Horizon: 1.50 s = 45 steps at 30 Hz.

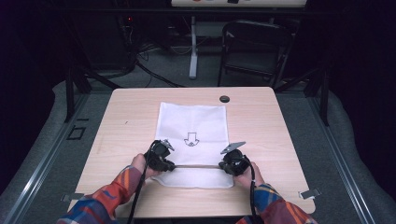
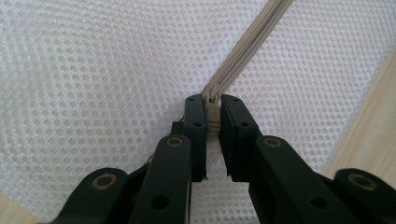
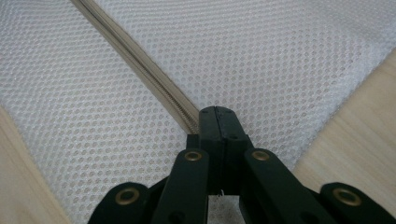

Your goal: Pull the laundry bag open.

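Mesh bag (image 1: 192,140), white, lies flat mid-table (image 1: 261,116), printed with a small arrow emblem (image 1: 190,139); no words are legible. Left gripper (image 2: 212,106) pinches the zipper pull (image 2: 212,119); right gripper (image 3: 215,114) clamps the zipper (image 3: 140,63) end.

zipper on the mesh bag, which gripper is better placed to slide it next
Left. The left gripper is already closed on the zipper pull at its end of the zipper. The right gripper is pinched shut on the mesh bag at the far end, suited to anchoring.
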Tool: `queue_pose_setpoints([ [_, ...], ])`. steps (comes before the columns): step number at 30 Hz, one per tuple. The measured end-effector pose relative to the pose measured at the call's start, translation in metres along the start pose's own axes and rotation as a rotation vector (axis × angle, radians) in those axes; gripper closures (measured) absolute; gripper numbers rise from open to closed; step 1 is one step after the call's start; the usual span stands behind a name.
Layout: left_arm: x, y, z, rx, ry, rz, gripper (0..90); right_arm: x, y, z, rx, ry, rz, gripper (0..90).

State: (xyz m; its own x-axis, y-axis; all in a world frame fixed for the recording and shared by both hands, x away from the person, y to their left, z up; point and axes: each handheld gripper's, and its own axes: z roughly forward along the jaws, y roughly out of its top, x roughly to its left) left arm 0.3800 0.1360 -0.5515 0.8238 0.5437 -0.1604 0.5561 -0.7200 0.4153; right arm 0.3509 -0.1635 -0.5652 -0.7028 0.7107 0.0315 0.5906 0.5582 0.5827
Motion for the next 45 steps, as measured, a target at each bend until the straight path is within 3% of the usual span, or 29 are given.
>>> queue_pose_setpoints([
  [21,0.011,-0.017,-0.011,0.002,0.032,-0.037,81.0,0.000,0.001,0.000,0.002,0.006,0.010,90.0],
  [27,0.015,-0.021,-0.014,-0.006,0.012,-0.062,81.0,-0.001,0.001,0.000,0.004,0.006,0.011,90.0],
  [29,0.015,-0.024,-0.015,-0.003,0.038,-0.066,81.0,-0.001,0.002,0.000,0.016,0.008,0.003,90.0],
  [30,0.017,-0.025,-0.017,-0.007,0.022,-0.076,81.0,-0.001,0.002,0.000,0.015,0.008,0.004,90.0],
  [45,0.023,-0.040,-0.032,-0.009,0.071,-0.100,80.8,0.000,0.002,0.000,0.012,0.006,-0.004,90.0],
])
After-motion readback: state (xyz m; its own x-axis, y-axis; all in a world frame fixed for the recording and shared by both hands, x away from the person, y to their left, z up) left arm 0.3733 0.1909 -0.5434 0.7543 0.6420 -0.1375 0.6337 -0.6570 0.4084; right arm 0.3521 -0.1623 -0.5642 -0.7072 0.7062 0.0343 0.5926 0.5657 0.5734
